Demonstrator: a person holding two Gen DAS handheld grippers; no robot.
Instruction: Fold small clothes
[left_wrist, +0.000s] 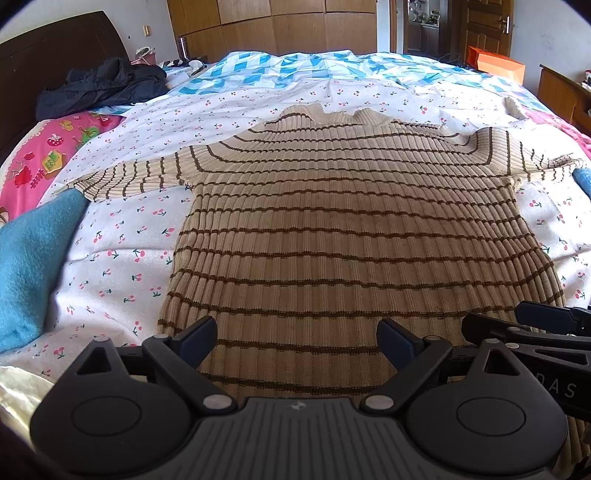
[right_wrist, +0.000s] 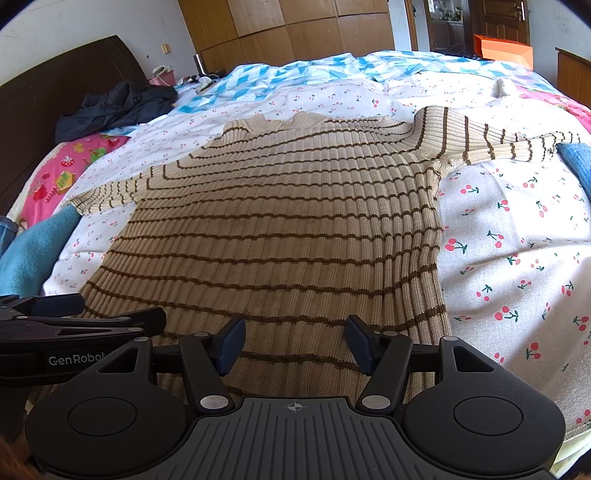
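A beige ribbed sweater with brown stripes (left_wrist: 351, 229) (right_wrist: 288, 221) lies flat on the bed, collar at the far end, both sleeves spread sideways. My left gripper (left_wrist: 297, 341) hovers open over the near hem, nothing between its blue pads. My right gripper (right_wrist: 295, 343) is open too, above the hem towards the sweater's right side. Each gripper shows at the edge of the other's view: the right gripper (left_wrist: 546, 325) and the left gripper (right_wrist: 74, 314). Neither view shows whether the pads touch the knit.
The cherry-print sheet (right_wrist: 517, 258) covers the bed. Blue towels (left_wrist: 33, 266) (right_wrist: 576, 162) lie beside both cuffs. A dark jacket (left_wrist: 103, 86) and a pink pillow (left_wrist: 48, 155) sit at the left by the headboard. An orange box (left_wrist: 502, 66) and wooden wardrobes stand beyond.
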